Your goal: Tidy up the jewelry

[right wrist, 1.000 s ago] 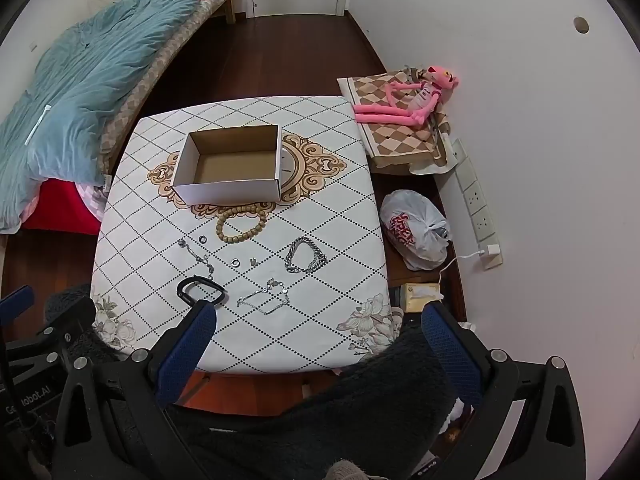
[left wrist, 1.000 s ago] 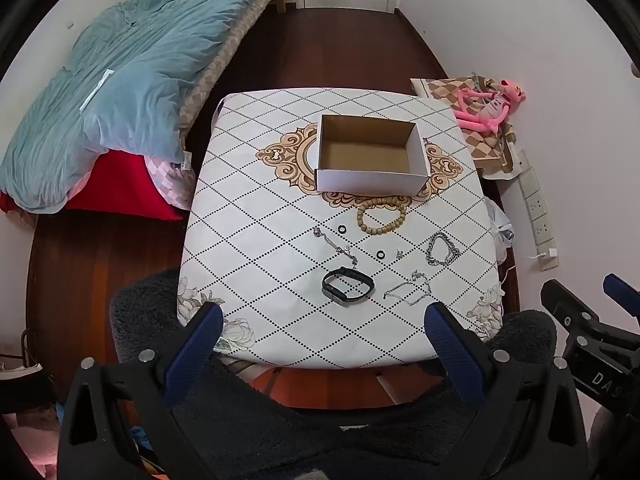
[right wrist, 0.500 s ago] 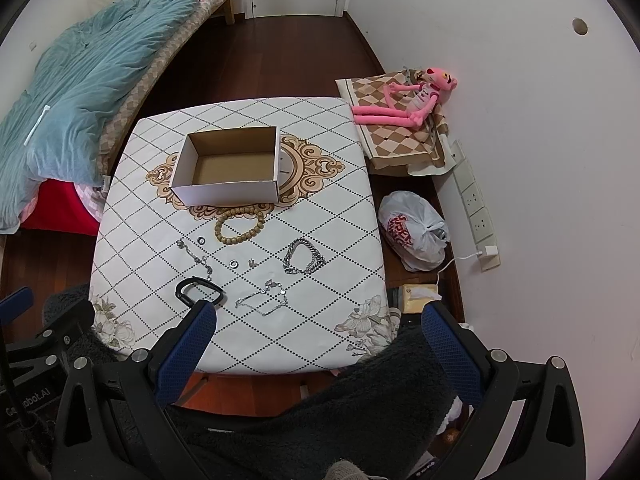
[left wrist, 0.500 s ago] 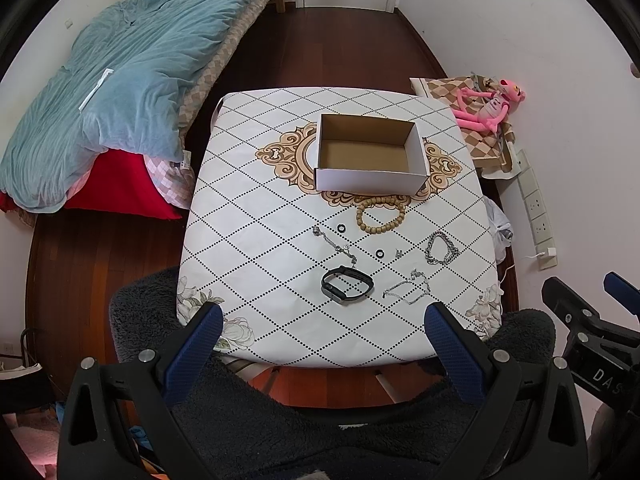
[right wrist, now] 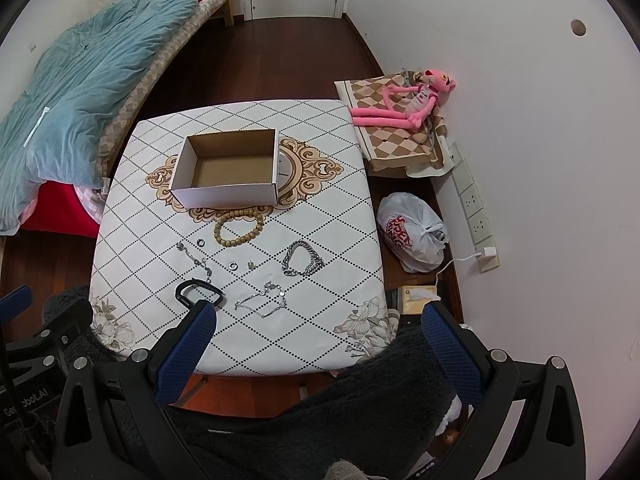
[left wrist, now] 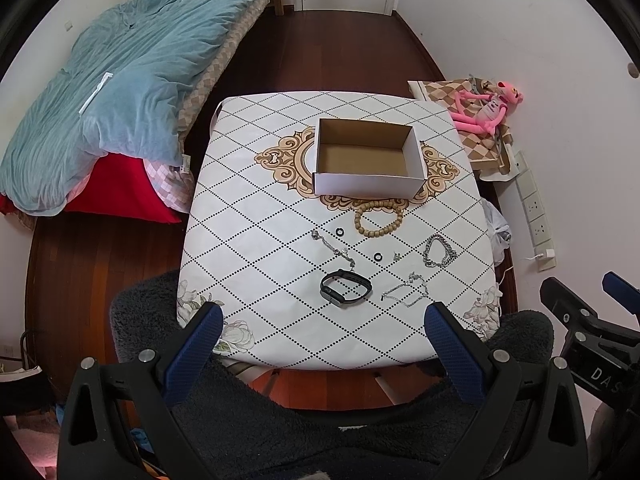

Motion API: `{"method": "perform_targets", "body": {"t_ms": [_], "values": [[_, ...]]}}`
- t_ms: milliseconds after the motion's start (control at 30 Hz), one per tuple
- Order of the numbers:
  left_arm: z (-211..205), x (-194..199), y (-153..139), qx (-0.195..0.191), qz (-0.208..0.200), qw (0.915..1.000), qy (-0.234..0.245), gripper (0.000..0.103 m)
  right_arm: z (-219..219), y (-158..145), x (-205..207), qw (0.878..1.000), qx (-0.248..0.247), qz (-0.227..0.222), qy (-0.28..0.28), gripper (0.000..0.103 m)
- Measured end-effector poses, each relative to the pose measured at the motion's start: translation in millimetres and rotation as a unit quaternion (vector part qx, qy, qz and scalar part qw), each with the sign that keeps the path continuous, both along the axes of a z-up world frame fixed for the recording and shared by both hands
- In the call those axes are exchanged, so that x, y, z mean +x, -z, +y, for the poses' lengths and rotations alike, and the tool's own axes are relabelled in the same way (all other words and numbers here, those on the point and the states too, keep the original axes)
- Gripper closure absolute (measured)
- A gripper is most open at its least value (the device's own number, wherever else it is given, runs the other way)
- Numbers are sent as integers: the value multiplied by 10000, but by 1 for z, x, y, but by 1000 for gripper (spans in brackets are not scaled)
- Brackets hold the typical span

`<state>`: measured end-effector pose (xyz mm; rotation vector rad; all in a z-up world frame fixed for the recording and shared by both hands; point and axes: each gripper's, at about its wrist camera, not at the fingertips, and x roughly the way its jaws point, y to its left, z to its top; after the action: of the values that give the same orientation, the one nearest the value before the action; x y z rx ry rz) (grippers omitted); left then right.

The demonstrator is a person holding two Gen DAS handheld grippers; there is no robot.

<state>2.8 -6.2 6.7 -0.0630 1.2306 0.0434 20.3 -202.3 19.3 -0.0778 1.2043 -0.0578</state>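
Both the left gripper (left wrist: 320,322) and the right gripper (right wrist: 318,322) hang wide and hold nothing, above the near edge of the bench (left wrist: 248,216). Just ahead of the left one lies the black band (left wrist: 346,287), light and springy, probably best pinched across its strap, with thin limp chains (left wrist: 406,294) beside it that look likely to slip. Farther out lie the wooden bead bracelet (left wrist: 378,220) and the open box (left wrist: 368,158), nothing standing between.
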Motion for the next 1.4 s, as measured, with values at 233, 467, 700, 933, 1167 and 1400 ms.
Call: {"method": "perform_targets", "body": {"t_ms": [233, 467, 700, 933, 1167, 1400], "values": [[0, 0, 0, -5, 13, 10000, -8, 0, -2, 0, 1, 10000, -1, -10, -9, 0], [-2, 0, -3, -1, -11, 10000, -2, 0, -2, -5, 1, 10000, -11, -45, -9, 0], [-1, -1, -2, -4, 3, 10000, -20, 0, -3, -6, 1, 10000, -15, -57, -15, 0], [2, -3, -4, -9, -20, 10000, -18, 0, -4, -7, 1, 10000, -12, -73, -14, 0], [3, -4, -7, -21, -60, 10000, -26, 0, -3, -9, 0, 10000, -14, -90, -16, 0], [4, -3, -7, -19, -80, 10000, -14, 0, -3, -8, -1, 10000, -14, -89, -20, 0]]}}
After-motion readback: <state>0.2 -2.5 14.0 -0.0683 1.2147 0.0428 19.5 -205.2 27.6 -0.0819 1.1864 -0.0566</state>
